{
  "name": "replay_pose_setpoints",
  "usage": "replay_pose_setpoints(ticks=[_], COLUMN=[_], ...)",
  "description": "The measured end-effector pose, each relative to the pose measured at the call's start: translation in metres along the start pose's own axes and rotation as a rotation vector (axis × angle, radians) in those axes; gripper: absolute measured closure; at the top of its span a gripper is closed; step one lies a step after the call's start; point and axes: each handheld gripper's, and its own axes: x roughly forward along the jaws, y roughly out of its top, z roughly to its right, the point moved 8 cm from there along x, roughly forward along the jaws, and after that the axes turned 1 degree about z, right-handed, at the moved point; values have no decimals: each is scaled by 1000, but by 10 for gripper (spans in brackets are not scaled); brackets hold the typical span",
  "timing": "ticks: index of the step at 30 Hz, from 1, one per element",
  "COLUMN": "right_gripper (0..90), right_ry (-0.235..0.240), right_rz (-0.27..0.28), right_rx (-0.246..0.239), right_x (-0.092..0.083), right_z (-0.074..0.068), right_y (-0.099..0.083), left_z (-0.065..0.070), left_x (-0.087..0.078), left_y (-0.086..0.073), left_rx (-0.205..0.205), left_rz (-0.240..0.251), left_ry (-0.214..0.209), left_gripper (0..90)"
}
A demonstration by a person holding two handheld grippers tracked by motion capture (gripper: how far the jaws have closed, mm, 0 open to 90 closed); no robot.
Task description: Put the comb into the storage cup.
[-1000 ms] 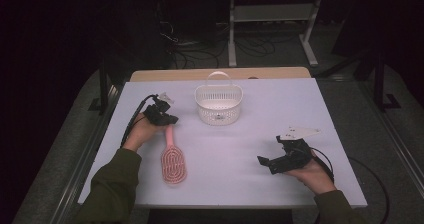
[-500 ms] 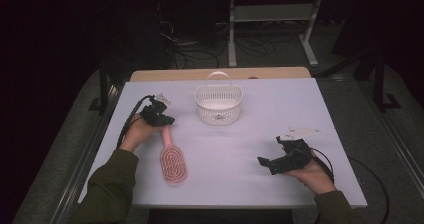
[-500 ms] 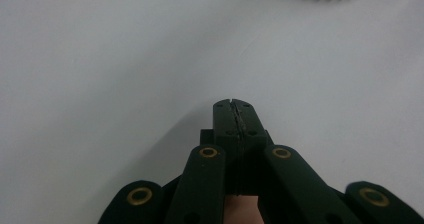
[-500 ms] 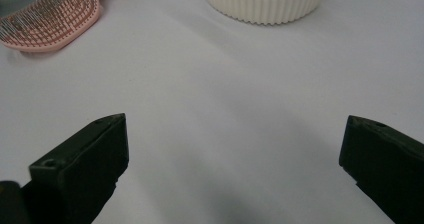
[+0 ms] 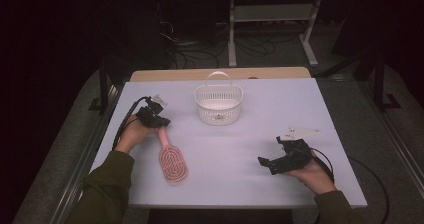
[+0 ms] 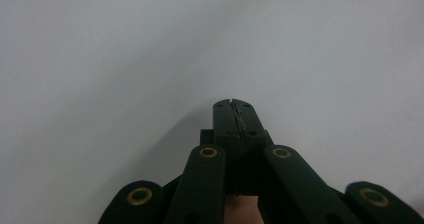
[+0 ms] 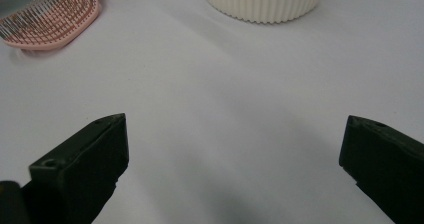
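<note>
Pink hairbrush (image 5: pixel 172 161) lies on the table (image 5: pixel 250 184), its handle at the left gripper (image 5: pixel 156 119), whose jaws are pressed together, while the right gripper (image 5: pixel 266 163) rests wide open and empty, so putting the brush into the white basket (image 5: pixel 218 104) is not done.

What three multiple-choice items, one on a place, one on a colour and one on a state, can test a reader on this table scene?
1. Where does the white basket stand?
A. at the far middle of the table
B. beside the right gripper
C. on the floor

2. What colour is the hairbrush?
A. blue
B. pink
C. black

3. How do the jaws of the right gripper stand?
A. shut on the hairbrush
B. shut on nothing
C. wide open

Key: 1 A, it sits near the far edge, between both hands. 2 B, its head and handle are pink. 3 C, bare table shows between them in the right gripper view.
</note>
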Motion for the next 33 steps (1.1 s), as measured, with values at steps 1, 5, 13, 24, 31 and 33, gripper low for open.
replay_pose_setpoints(ticks=[1,5,13,24,31,33], right_gripper=[0,0,0,0,0,0], right_ry=[0,0,-2,0,0,-1], right_rz=[0,-1,-4,-3,-4,-5], right_rx=[0,0,0,-1,0,0], right_x=[0,0,1,1,1,1], right_z=[0,0,0,0,0,0], right_y=[0,0,0,0,0,0], left_z=[0,-3,-6,-7,-6,-6], left_x=[0,-1,-5,-13,-16,-17], left_y=[-1,-6,-17,-26,-31,-33], left_rx=[-2,-11,-32,-39,-40,-44], left_rz=[0,-4,-14,-23,-28,-27], left_ry=[-1,2,10,16,15,15], left_gripper=[900,900,900,900,900,900])
